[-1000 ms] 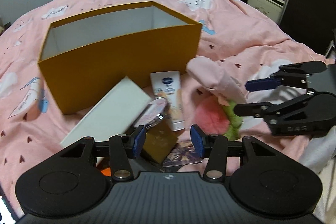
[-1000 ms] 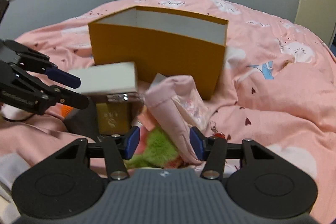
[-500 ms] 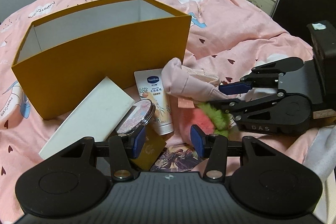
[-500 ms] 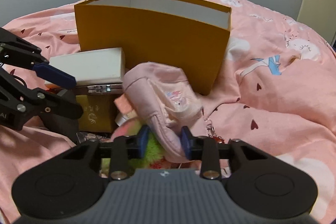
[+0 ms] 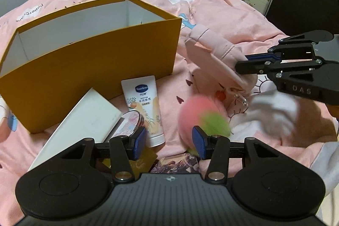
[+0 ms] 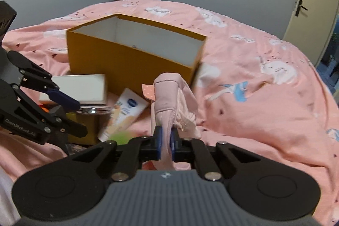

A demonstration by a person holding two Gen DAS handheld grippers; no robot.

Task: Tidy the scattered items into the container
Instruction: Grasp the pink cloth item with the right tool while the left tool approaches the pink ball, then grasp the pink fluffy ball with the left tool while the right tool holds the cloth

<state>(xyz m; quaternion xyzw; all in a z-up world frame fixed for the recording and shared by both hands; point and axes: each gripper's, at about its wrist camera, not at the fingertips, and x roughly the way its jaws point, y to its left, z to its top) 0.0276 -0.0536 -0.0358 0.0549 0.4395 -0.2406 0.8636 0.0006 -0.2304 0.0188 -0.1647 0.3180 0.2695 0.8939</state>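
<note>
Here the bed (image 6: 264, 86), under a pink printed cover, carries everything. The box (image 5: 89, 60), mustard outside and white inside, stands open-topped toward the bed's far side, and no item shows inside it. Against the box's near wall leans a white carton (image 5: 89, 118), tilted, with its low end toward the bed's near edge. The pink pouch (image 6: 167, 99) is lifted off the cover, just beside the box's right near corner, and hangs upright from the right gripper (image 6: 166, 144); the jaws have just been closing and are now clamped together on the pouch's lower edge, with fabric pinched between the blue pads. A small clasp dangles below the pouch in the left wrist view. The left gripper (image 5: 169, 142) hovers over the clutter near the bed's near edge, its jaws apart with nothing between them. Beneath it lie a pink and green pompom (image 5: 201, 118), blurred, a lotion tube (image 5: 144, 107) lying flat with its cap toward the near edge, and a round tin (image 5: 129, 122) touching the carton. A gold packet (image 5: 144, 162) and a printed card (image 5: 175, 162) lie partly hidden behind the left gripper's fingers.
</note>
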